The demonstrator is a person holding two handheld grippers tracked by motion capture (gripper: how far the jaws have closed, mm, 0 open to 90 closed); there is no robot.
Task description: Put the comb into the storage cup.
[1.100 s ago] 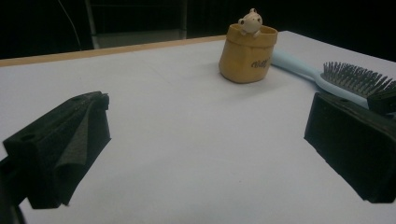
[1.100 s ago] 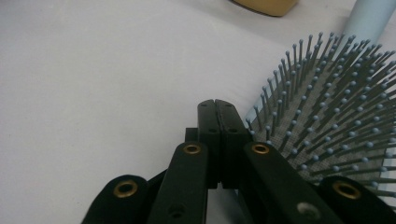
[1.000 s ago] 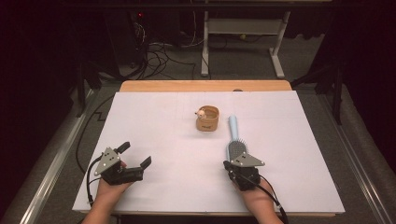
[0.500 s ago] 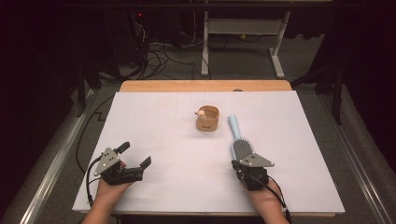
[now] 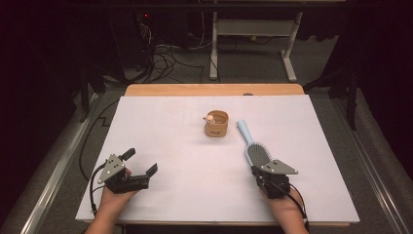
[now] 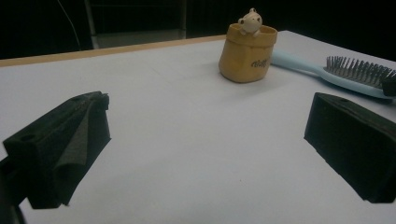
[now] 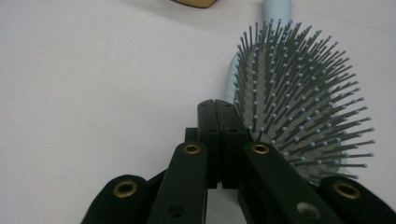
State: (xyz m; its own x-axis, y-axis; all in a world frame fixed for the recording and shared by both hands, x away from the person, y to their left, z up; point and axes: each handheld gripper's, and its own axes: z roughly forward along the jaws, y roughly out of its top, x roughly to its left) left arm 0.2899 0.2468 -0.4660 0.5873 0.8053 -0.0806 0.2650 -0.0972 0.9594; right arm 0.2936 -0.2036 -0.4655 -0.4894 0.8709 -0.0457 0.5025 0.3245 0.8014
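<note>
A light blue hairbrush [image 5: 256,153] lies on the white table, bristles up, with its handle pointing away toward a small tan cup [image 5: 216,125]. The cup has a little animal figure on its rim. My right gripper [image 5: 256,170] is shut with nothing between its jaws. In the right gripper view its tips [image 7: 217,106] sit by the left edge of the brush head [image 7: 299,107]; I cannot tell if they touch. My left gripper [image 5: 141,161] rests at the near left, open and empty. In the left gripper view its jaws [image 6: 210,116] frame the cup [image 6: 246,56] and the brush [image 6: 345,72].
A white sheet [image 5: 185,151] covers the table, with a wooden strip [image 5: 214,89] along its far edge. Beyond the table are a dark floor, cables and a metal stand [image 5: 253,48].
My right gripper has shifted to the right, and more of the brush head shows beside it. The left gripper has not moved.
</note>
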